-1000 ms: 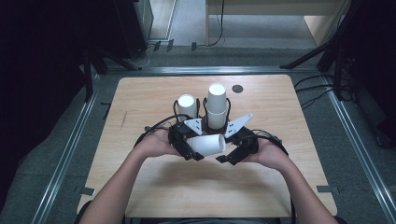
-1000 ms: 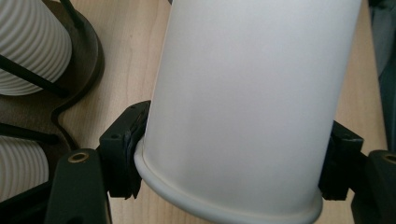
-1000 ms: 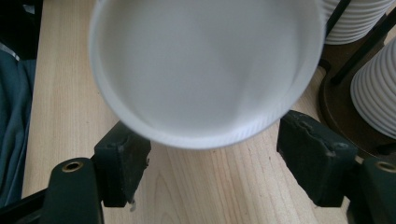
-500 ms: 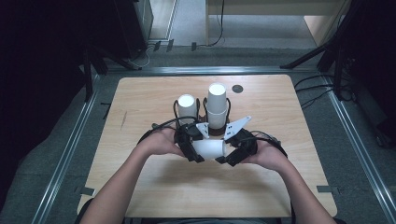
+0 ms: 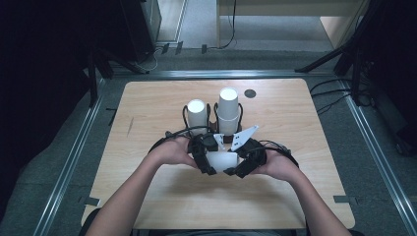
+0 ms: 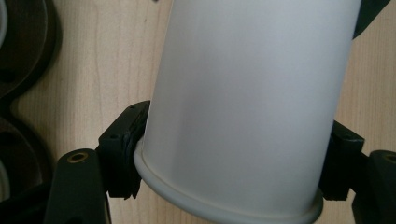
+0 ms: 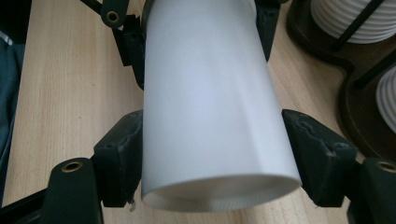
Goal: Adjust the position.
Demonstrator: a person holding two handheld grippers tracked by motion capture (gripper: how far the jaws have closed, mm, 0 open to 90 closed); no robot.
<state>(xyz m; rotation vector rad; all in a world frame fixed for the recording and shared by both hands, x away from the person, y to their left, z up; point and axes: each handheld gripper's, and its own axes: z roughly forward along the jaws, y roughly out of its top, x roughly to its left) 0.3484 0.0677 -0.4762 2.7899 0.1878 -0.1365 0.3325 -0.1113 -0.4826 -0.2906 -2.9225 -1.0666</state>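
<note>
A white cup (image 5: 223, 160) lies on its side just above the wooden table (image 5: 147, 108), between both hands. My left gripper (image 5: 208, 156) is shut on one end of it; in the left gripper view its black pads (image 6: 125, 156) press the cup (image 6: 243, 102) near a rolled rim. My right gripper (image 5: 242, 159) is shut on the other end. In the right gripper view the cup (image 7: 205, 93) has its open mouth toward the camera, and the pads (image 7: 120, 154) squeeze both sides. The left gripper's jaws are at the top of that view.
Behind the hands stands a dark wire cup holder (image 5: 215, 129) with one white cup (image 5: 196, 113) and a taller white stack (image 5: 228, 109). Its dark base (image 7: 327, 51) lies close beside the held cup. A small dark disc (image 5: 250, 93) sits farther back.
The left hand has shifted a little to the right, toward the right gripper, so less of the cup shows between them. The right hand has hardly moved.
</note>
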